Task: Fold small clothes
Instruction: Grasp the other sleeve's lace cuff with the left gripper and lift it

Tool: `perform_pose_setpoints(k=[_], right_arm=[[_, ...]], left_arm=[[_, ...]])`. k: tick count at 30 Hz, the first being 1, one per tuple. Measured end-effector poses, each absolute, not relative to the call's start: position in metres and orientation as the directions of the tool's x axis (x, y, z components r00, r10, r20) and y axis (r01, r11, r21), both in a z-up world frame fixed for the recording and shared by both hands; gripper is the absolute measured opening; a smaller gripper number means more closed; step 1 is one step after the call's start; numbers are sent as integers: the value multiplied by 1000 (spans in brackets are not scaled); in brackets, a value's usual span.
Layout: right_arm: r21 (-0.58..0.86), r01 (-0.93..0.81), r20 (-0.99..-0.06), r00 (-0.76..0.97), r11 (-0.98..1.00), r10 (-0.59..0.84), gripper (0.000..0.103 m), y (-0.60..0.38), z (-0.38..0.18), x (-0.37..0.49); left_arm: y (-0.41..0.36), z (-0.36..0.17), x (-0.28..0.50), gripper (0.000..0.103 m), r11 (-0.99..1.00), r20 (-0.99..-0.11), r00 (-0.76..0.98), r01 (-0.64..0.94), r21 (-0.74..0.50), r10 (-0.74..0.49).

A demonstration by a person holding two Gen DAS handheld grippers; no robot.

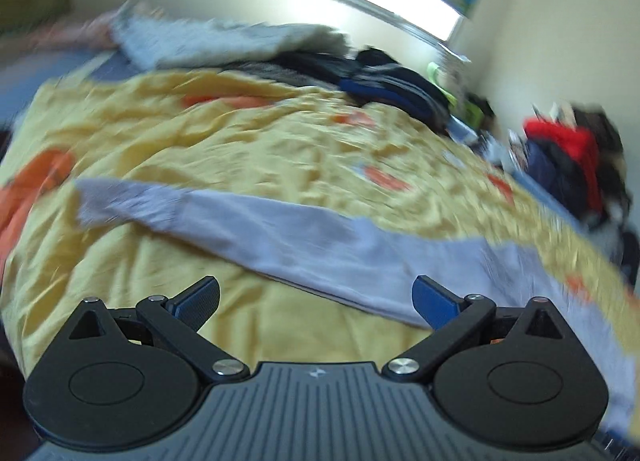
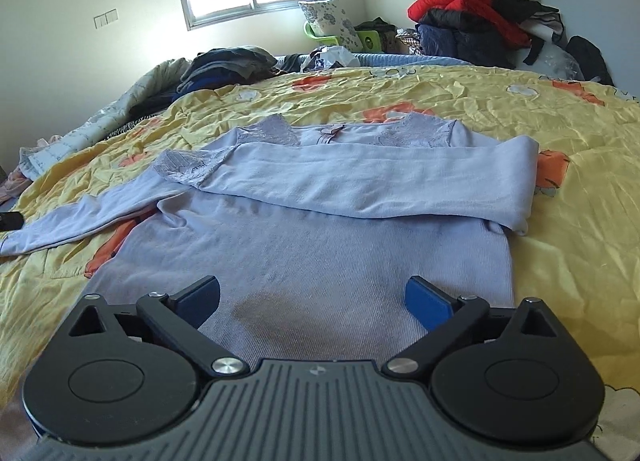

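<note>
The lilac top (image 2: 304, 249) lies flat on the bed's yellow quilt (image 2: 560, 189), one sleeve (image 2: 360, 181) folded across. Quilt lies bare around it. Both grippers' jaws stand apart, empty.

No readable text, labels or numbers — anywhere

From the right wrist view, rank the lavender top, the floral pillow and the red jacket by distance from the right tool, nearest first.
1. Lavender top: directly beneath and ahead of the open right tool, spread on the yellow quilt.
2. Red jacket: far right, on the clothes heap.
3. Floral pillow: back centre, below the window; close to the jacket's distance, so uncertain.
</note>
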State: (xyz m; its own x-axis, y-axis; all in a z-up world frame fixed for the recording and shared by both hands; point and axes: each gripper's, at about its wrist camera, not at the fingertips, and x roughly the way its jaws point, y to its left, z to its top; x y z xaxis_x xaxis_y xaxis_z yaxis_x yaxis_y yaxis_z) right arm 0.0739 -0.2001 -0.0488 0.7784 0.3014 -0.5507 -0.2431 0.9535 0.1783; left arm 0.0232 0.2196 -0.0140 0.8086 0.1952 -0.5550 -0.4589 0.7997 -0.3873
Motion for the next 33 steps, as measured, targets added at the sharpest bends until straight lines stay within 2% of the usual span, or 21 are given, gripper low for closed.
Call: perform_pose_setpoints(k=[3, 6, 10, 15, 17, 18, 19, 20, 22, 24, 25, 29, 33], right_arm=[[177, -243, -551, 778, 954, 301, 102, -200, -49, 74], [170, -243, -554, 778, 955, 296, 102, -199, -49, 74], [167, -243, -555, 778, 956, 295, 102, -198, -49, 74], [174, -244, -553, 778, 954, 300, 102, -198, -49, 73], [174, -244, -553, 778, 954, 299, 102, -198, -49, 73], [173, -244, -553, 777, 954, 299, 102, -199, -50, 73], [171, -244, -554, 777, 955, 298, 102, -198, -49, 73], [169, -244, -555, 777, 955, 296, 102, -198, -49, 73], [162, -243, -557, 777, 956, 292, 102, -197, -49, 73], [152, -244, -561, 777, 958, 286, 102, -196, -49, 74], [147, -244, -562, 776, 959, 284, 102, -195, -49, 74], [142, -244, -564, 776, 959, 281, 102, -194, -49, 74], [150, -244, -562, 777, 958, 286, 102, -195, -49, 73]], left_arm=[[268, -24, 11, 103, 667, -555, 817, -503, -550, 158], [300, -37, 3, 103, 559, -536, 836, -502, -660, 118], [327, -60, 0, 103, 394, -456, 889, -435, -809, 46], [341, -70, 2, 102, 286, -365, 930, -364, -886, 55], [346, -74, 5, 92, 249, -333, 941, -336, -908, 57], [348, -77, 6, 80, 231, -319, 946, -323, -918, 53], [349, -80, 8, 62, 214, -314, 948, -316, -924, 48], [350, -82, 11, 54, 202, -318, 948, -318, -926, 32], [351, -86, 18, 28, 198, -330, 944, -322, -926, -5], [349, -87, 23, 21, 210, -336, 942, -324, -922, -22], [347, -86, 23, 13, 224, -343, 939, -330, -917, -21], [341, -76, 27, 12, 310, -387, 922, -374, -874, 20], [346, -77, 28, 12, 291, -417, 908, -410, -864, 43]])
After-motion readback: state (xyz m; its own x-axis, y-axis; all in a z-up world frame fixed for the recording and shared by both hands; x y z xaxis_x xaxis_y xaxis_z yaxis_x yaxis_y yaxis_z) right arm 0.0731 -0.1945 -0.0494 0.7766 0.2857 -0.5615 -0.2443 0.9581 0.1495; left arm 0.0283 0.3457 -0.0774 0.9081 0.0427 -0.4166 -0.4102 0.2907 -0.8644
